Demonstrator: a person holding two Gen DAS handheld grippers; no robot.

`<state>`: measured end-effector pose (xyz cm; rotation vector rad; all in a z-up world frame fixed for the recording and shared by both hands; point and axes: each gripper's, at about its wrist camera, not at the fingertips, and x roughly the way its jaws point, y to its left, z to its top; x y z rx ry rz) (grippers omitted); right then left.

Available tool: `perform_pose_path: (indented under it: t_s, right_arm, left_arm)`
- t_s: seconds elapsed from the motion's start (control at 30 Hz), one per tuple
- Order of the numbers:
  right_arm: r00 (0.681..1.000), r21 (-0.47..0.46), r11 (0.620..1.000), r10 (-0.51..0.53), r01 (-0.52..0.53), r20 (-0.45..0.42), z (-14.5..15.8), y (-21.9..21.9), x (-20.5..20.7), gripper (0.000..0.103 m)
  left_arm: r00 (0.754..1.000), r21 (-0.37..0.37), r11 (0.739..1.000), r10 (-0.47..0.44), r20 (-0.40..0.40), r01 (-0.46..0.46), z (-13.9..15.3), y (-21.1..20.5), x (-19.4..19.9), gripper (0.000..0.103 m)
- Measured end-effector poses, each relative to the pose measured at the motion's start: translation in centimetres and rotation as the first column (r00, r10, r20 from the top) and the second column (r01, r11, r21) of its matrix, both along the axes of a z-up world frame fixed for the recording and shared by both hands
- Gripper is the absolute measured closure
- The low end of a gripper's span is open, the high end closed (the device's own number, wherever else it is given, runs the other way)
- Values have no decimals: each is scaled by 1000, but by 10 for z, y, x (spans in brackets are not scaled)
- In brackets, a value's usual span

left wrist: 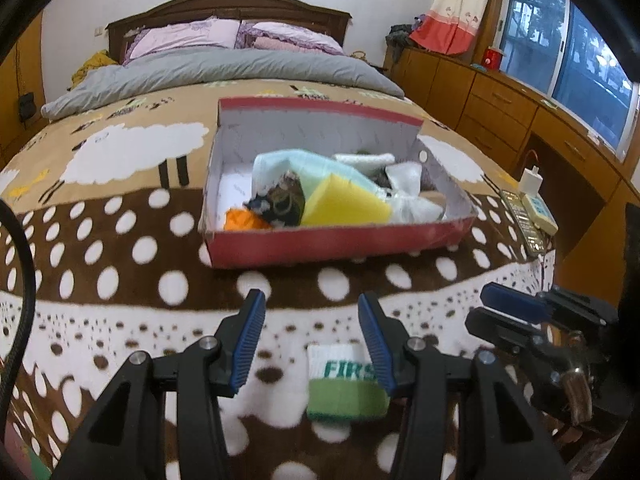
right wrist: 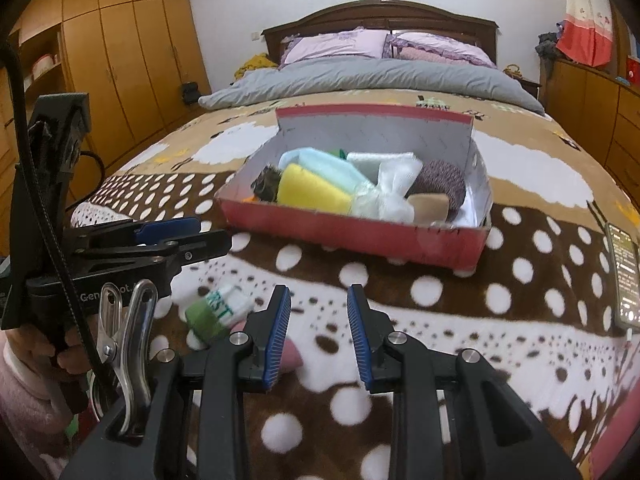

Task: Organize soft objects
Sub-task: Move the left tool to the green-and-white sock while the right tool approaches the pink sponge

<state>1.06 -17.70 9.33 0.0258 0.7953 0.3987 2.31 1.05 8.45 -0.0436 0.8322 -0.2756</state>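
A red cardboard box [left wrist: 336,242] [right wrist: 352,234] sits on the bed, holding a yellow sponge [left wrist: 344,204] [right wrist: 312,192], a light blue cloth [left wrist: 304,164], white mesh [right wrist: 394,188] and other soft pieces. A rolled green-and-white sock [left wrist: 346,380] [right wrist: 218,312] lies on the spotted blanket in front of the box. My left gripper [left wrist: 311,300] hovers open over the sock, its right finger overlapping the sock's edge and its left finger well clear. My right gripper [right wrist: 318,292] stands open and empty, just right of the sock. A pink piece [right wrist: 290,354] peeks out under its left finger.
A phone [left wrist: 524,220] [right wrist: 626,276] and a power strip [left wrist: 540,210] lie at the bed's right edge. A grey duvet [left wrist: 224,68] and pillows fill the far half of the bed. Wooden drawers [left wrist: 492,104] stand to the right, wardrobes [right wrist: 120,60] to the left.
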Motion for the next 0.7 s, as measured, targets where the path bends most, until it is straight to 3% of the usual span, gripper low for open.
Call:
perform_pose_path:
  t_s: [0.2,0.7]
  right_arm:
    - [1000,-4,1000,20,-20,-21,-6,5,-7,73]
    - [995,13,999,47,-46,-85,-31,15,-10,73]
  left_arm:
    - [999,-35,999,-1,-49,-1,-10,7,-4,52]
    - [997,-42,999,7,-79,-11,-20,17,-13,52]
